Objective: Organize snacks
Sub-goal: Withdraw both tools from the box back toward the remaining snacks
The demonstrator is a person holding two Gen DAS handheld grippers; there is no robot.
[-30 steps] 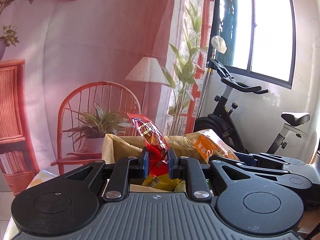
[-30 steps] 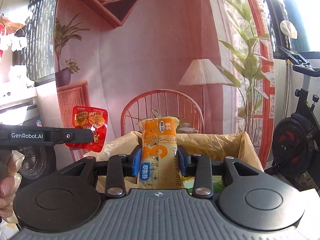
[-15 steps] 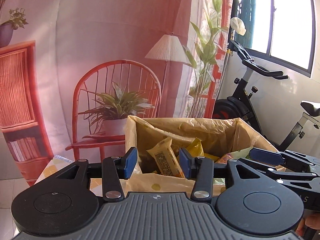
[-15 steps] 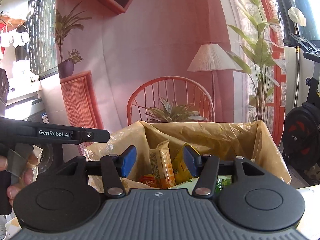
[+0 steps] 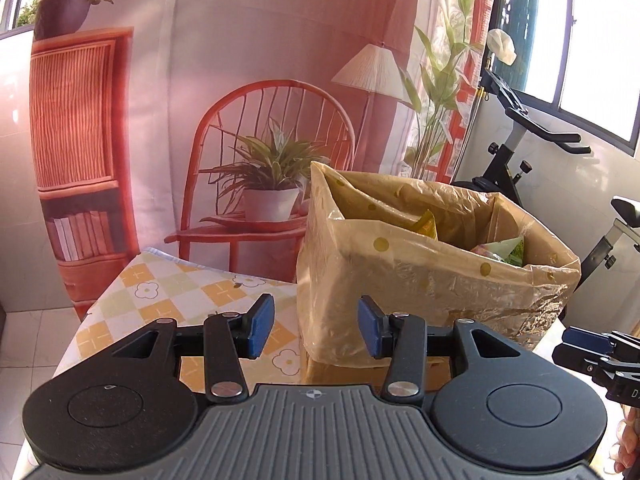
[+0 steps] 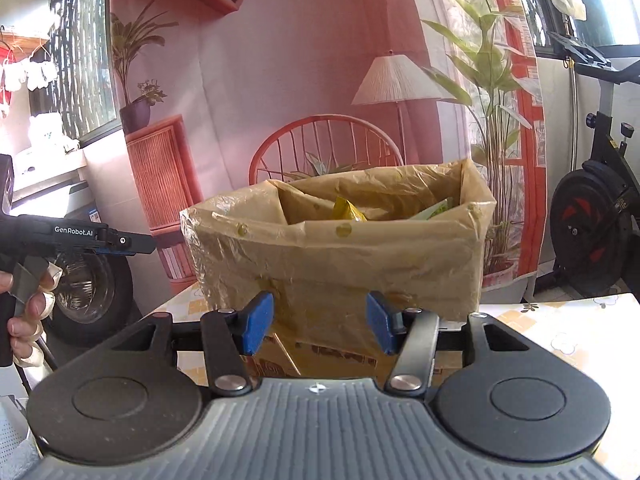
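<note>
While jaws gape: snack box beyond

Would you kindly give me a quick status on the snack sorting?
Both tongs, left and right, open, empty. Snacks inside lined box. Nothing in the way.

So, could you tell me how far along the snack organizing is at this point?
Several snack packets already lie inside the bag-lined box on the table. Nothing is in hand: the left gripper and the right gripper both stand open and empty in front of the box. No loose snacks show on the visible table, so what remains can't be judged from these views.
</note>
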